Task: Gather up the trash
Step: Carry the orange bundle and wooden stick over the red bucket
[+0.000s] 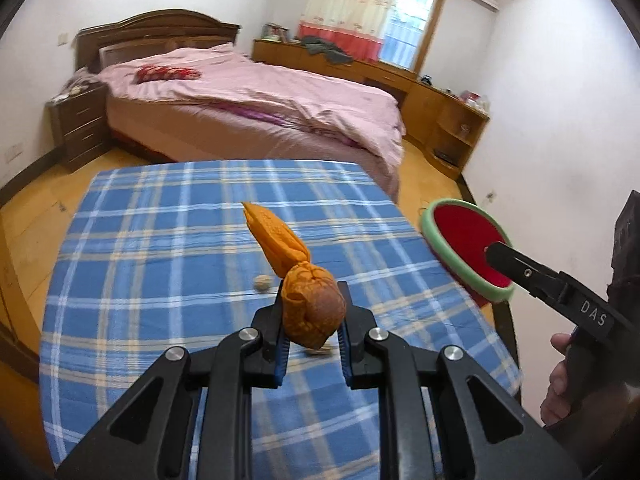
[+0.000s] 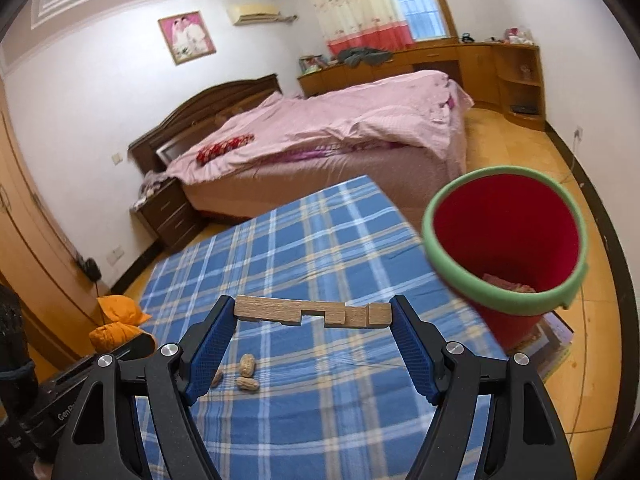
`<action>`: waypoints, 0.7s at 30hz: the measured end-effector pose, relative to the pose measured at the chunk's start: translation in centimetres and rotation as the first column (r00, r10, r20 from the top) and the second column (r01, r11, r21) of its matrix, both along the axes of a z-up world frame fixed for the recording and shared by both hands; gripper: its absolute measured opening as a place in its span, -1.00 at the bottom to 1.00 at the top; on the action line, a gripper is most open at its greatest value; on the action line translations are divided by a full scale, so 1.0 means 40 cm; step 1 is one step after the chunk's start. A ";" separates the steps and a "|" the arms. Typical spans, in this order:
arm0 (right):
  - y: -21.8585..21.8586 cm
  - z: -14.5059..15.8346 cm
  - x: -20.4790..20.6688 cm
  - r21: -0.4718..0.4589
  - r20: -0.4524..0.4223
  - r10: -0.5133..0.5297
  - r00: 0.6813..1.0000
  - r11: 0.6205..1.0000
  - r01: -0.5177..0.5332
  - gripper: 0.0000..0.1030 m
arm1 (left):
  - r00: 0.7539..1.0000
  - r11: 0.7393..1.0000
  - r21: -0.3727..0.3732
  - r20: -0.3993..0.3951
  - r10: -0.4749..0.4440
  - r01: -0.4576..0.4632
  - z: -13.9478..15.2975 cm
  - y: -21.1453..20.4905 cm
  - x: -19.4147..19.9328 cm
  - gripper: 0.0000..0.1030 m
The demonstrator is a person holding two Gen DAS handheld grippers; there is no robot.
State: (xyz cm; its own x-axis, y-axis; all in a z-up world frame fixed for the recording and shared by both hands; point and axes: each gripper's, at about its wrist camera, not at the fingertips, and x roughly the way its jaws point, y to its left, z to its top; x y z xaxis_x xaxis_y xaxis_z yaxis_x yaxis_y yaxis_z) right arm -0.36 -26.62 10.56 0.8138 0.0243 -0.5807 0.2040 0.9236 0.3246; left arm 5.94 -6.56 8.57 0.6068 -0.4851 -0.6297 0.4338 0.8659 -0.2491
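My left gripper [image 1: 312, 320] is shut on a crumpled orange wrapper [image 1: 308, 304] and holds it above the blue plaid table [image 1: 160, 240]. The wrapper's tail sticks up and away. My right gripper [image 2: 312, 314] is shut on a notched wooden block [image 2: 312, 312], held end to end between its pads above the table. A red bin with a green rim [image 2: 504, 240] stands off the table's right edge, with some trash at its bottom; it also shows in the left wrist view [image 1: 468, 248]. Peanut shells [image 2: 246, 372] lie on the cloth, and one nut [image 1: 262, 283] lies beyond the wrapper.
A bed with a pink cover [image 1: 248, 108] stands beyond the table. Wooden cabinets [image 1: 440, 120] line the far wall under the window. A dark nightstand [image 1: 80, 128] is left of the bed. The right gripper's arm [image 1: 560, 292] reaches in front of the bin.
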 end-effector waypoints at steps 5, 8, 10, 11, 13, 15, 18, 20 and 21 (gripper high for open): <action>-0.068 0.022 -0.052 0.016 0.031 -0.056 0.998 0.998 0.055 0.52 | 0.997 0.997 0.008 0.020 -0.074 0.074 0.040 -0.080 -0.026 -0.62; -0.109 0.036 -0.079 0.016 0.042 -0.089 0.995 0.996 0.088 0.52 | 0.993 0.993 -0.003 0.019 -0.117 0.117 0.058 -0.126 -0.033 -0.62; -0.137 0.040 -0.093 0.017 0.046 -0.112 0.993 0.994 0.111 0.52 | 0.989 0.989 -0.001 0.019 -0.147 0.147 0.065 -0.164 -0.035 -0.62; -0.149 0.041 -0.101 0.019 0.048 -0.124 0.991 0.992 0.123 0.52 | 0.987 0.988 0.002 0.022 -0.156 0.156 0.066 -0.176 -0.037 -0.62; -0.175 0.041 -0.114 0.023 0.049 -0.145 0.988 0.989 0.144 0.52 | 0.983 0.983 0.006 0.028 -0.183 0.183 0.068 -0.212 -0.039 -0.62; -0.199 0.038 -0.119 0.030 0.046 -0.164 0.985 0.986 0.163 0.52 | 0.977 0.977 0.004 0.023 -0.212 0.212 0.064 -0.247 -0.039 -0.62; -0.236 0.027 -0.123 0.037 0.038 -0.187 0.982 0.982 0.186 0.52 | 0.970 0.970 0.006 0.011 -0.244 0.244 0.057 -0.297 -0.032 -0.62; -0.257 0.017 -0.124 0.041 0.031 -0.198 0.980 0.980 0.197 0.52 | 0.965 0.965 0.010 0.003 -0.262 0.262 0.050 -0.329 -0.025 -0.62; -0.268 0.011 -0.123 0.044 0.029 -0.204 0.979 0.978 0.202 0.52 | 0.963 0.963 0.011 -0.001 -0.269 0.269 0.045 -0.343 -0.021 -0.62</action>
State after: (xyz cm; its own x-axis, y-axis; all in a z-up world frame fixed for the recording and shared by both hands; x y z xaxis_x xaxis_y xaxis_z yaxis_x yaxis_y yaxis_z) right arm -5.30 -37.34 11.01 0.8228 -0.1200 -0.5556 0.3745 0.8498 0.3710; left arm 5.12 -20.29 10.37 0.4548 -0.6239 -0.6355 0.6515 0.7196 -0.2403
